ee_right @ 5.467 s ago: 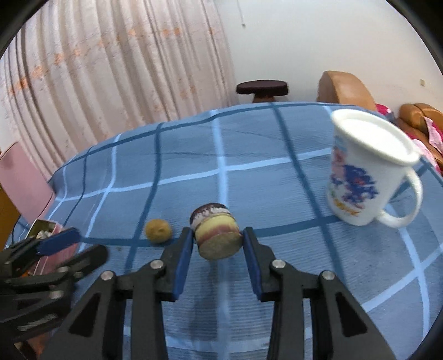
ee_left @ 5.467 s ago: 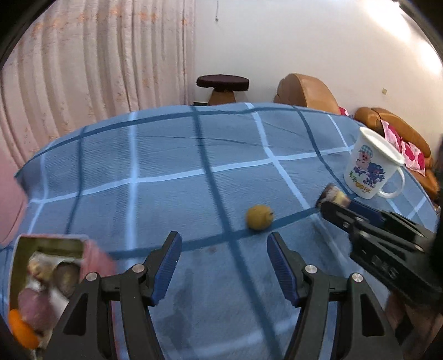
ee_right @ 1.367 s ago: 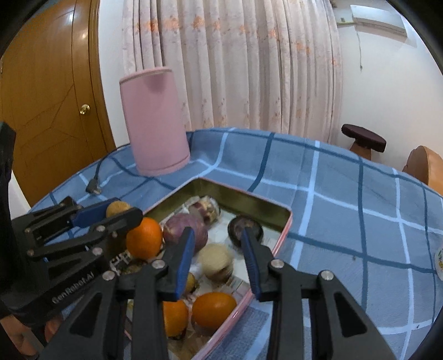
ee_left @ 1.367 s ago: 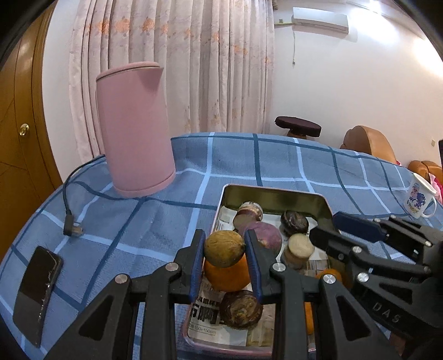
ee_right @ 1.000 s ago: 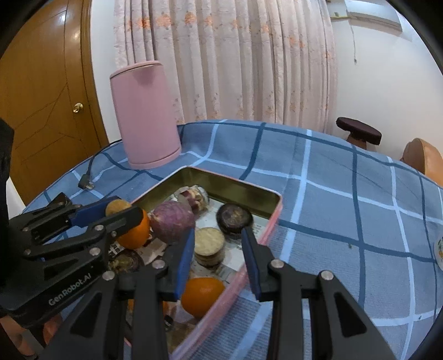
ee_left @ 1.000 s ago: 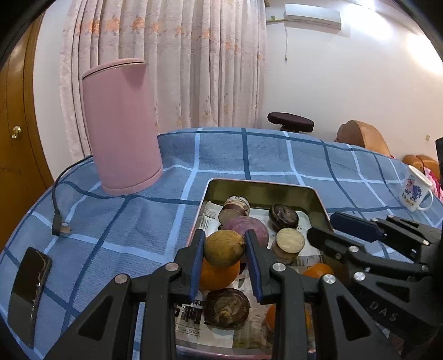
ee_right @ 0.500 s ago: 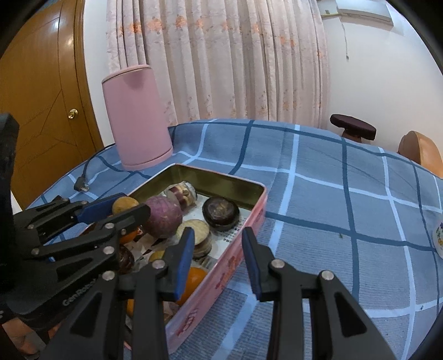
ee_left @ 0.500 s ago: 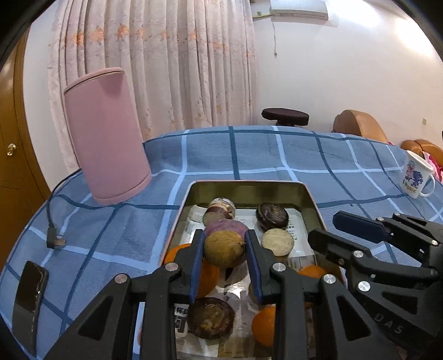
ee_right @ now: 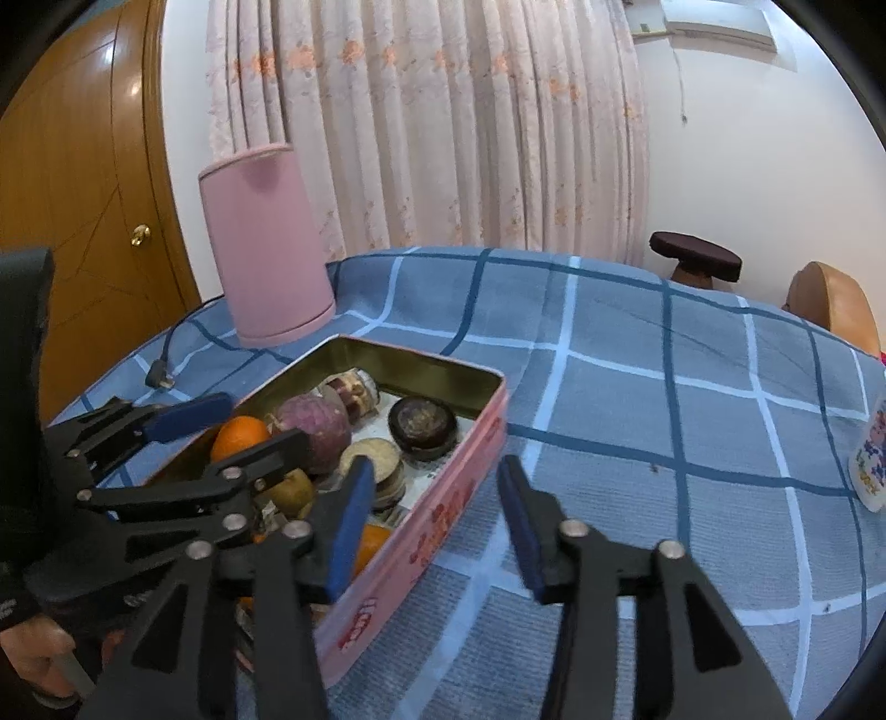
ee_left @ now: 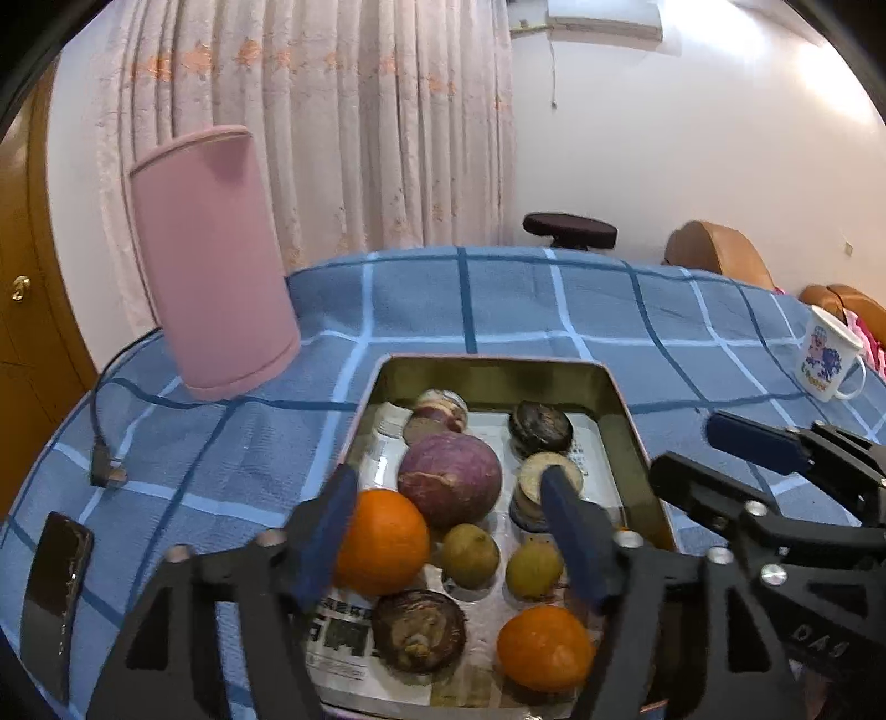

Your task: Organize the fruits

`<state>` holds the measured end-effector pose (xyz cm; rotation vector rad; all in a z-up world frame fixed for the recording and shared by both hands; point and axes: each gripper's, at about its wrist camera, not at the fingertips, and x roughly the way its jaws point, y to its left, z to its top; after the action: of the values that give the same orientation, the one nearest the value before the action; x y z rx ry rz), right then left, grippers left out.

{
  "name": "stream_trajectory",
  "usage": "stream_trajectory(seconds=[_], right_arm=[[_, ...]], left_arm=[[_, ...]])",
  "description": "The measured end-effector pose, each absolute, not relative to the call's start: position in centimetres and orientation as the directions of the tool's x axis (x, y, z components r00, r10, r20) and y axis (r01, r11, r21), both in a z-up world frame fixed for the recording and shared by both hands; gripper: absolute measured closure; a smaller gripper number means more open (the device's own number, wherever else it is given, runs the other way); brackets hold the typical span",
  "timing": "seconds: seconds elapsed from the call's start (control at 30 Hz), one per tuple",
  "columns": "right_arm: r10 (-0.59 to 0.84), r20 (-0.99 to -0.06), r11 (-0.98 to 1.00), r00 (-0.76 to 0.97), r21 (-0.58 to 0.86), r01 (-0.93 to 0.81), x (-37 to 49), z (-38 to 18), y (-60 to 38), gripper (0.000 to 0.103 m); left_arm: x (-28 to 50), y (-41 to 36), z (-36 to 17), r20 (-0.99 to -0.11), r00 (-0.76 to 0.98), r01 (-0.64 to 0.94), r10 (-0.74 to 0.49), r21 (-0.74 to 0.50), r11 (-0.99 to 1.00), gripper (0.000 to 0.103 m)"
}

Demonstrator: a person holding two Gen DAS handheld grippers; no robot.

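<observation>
Pink tin [ee_left: 631, 421] below left claw [ee_left: 448, 498], fingers apart, empty | brown fruit [ee_left: 469, 555] between them | right claw [ee_right: 432, 498] apart, beside tin

White walls, pink curtain [ee_left: 343, 122], wood door [ee_right: 72, 221], dark stool [ee_left: 569, 228], tan sofa [ee_left: 714, 255], AC unit [ee_left: 603, 22].

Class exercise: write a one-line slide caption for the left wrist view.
Open left gripper above a tin tray holding oranges, brown and purple fruits.

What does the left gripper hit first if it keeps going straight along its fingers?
Probably the small yellow-brown fruit lying in the tin between the open left gripper fingers, with the purple fruit just behind; depth is uncertain.
</observation>
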<state>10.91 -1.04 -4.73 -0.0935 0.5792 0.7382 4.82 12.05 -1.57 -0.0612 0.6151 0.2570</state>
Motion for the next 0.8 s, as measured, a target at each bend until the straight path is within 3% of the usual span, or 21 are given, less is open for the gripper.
stream_trajectory(seconds=[0.27, 0.4, 0.63, 0.8], right_arm=[[0.586, -0.519, 0.765, 0.623, 0.1, -0.637, 9.6, -3.9, -2.3, 0.026], [0.583, -0.513, 0.771, 0.63, 0.105, -0.628, 8.9, -3.6, -3.0, 0.026], [0.57, -0.501, 0.791, 0.652, 0.119, -0.6, 8.1, -3.4, -4.4, 0.013], [0.568, -0.493, 0.794, 0.659, 0.118, -0.596, 7.7, -3.2, -4.9, 0.012]], left_arm=[[3.4, 11.5, -0.3, -0.553, 0.807, -0.247, 0.207, 0.003, 0.969, 0.03], [2.7, 11.1, 0.1, -0.545, 0.812, -0.245, 0.209, 0.006, 0.969, 0.029], [1.9, 10.6, 0.3, -0.538, 0.818, -0.239, 0.205, 0.006, 0.971, 0.029], [1.6, 10.3, 0.4, -0.537, 0.817, -0.242, 0.209, 0.008, 0.97, 0.029]])
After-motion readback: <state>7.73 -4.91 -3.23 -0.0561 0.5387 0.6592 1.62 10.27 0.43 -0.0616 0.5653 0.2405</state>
